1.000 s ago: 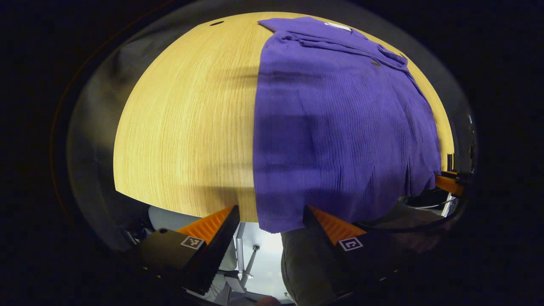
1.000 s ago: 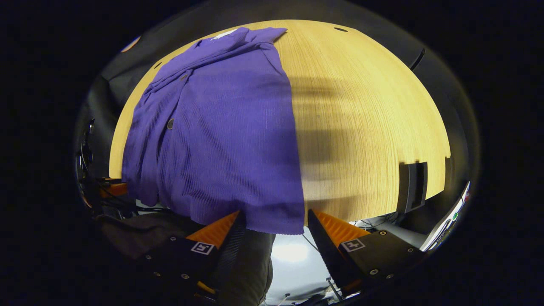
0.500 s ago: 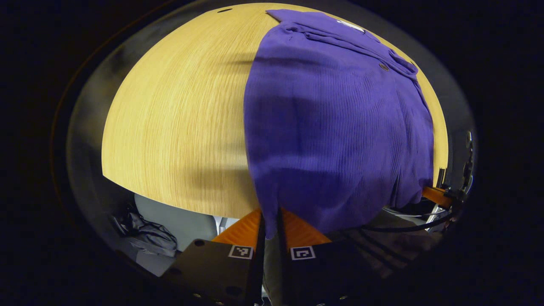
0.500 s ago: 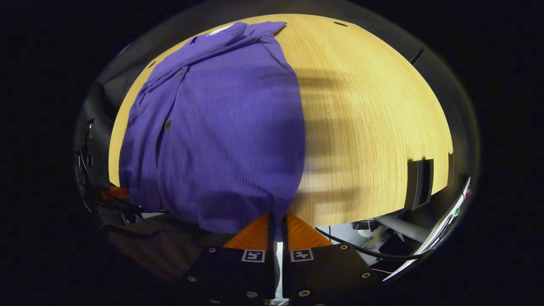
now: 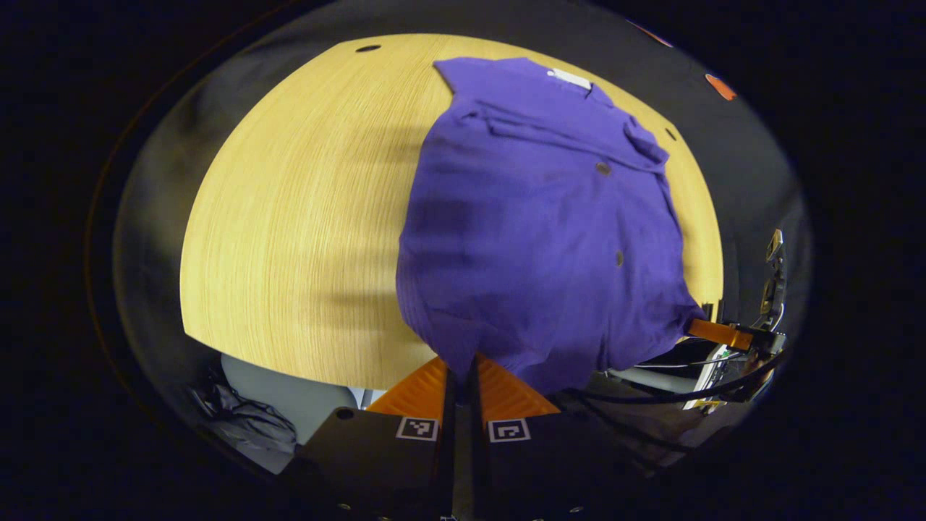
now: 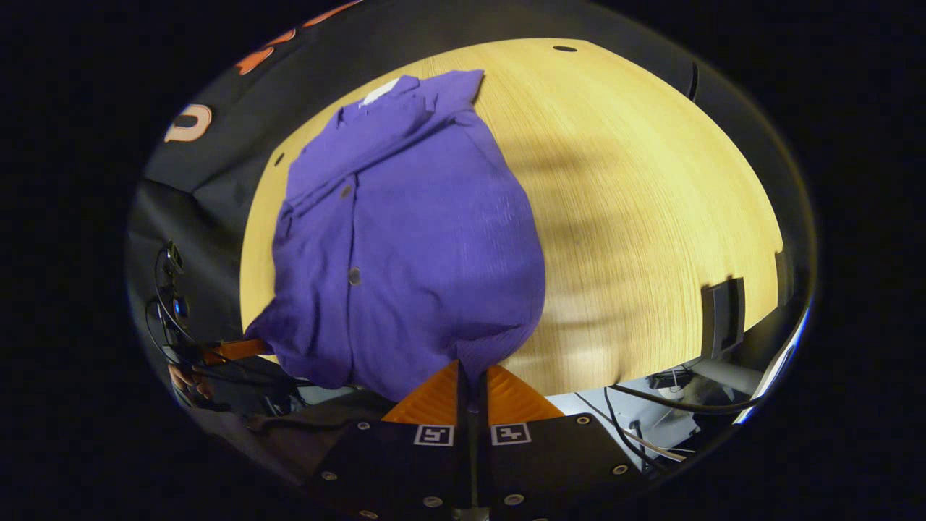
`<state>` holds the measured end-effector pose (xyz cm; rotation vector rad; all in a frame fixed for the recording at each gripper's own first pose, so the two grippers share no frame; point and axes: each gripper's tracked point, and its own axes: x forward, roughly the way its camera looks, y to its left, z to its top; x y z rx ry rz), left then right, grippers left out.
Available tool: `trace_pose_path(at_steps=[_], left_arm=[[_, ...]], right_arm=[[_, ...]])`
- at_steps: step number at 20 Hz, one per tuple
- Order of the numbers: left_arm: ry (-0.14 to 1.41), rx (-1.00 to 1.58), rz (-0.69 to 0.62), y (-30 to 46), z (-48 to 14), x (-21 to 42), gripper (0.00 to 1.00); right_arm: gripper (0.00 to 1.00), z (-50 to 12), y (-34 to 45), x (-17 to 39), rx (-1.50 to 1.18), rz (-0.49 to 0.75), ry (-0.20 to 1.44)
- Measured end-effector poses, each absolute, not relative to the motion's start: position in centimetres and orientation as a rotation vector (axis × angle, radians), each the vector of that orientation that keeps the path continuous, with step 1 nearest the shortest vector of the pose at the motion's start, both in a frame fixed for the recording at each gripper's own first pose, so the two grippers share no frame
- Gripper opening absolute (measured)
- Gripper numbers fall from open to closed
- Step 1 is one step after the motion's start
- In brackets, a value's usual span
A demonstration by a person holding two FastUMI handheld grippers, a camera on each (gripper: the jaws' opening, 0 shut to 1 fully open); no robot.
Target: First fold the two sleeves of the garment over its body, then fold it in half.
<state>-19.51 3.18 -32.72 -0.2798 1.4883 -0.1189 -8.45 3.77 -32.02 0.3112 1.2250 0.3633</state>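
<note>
On grained wood table (image 5: 289, 217), ribbed purple garment (image 5: 535, 239), tongs (image 5: 461, 373) pinching hem

Left tongs (image 5: 461, 370): fingers brought together, only a thin slit between them, nipping the near hem of the purple garment (image 5: 535, 231) at its left corner; cloth rises straight up from the fingertips. Right tongs (image 6: 471, 376): fingers likewise closed to a narrow slit, nipping the same hem at its right corner. Seen from the left gripper view, the right tongs (image 5: 712, 333) lie far off to the right, at the hem's other end. Seen from the right gripper view, the left tongs (image 6: 235, 350) lie far off to the left, with the holding hand (image 6: 189, 379) just below them.
</note>
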Motion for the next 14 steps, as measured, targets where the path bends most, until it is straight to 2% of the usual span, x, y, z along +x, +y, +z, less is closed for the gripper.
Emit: trace_pose_path(at_steps=[14], left_arm=[[1.276,-0.165,-0.344,3.7,-25.7,-7.5,0.11]], right_arm=[[0.04,-21.6,7.1,-1.4,0.346,0.376,0.976]])
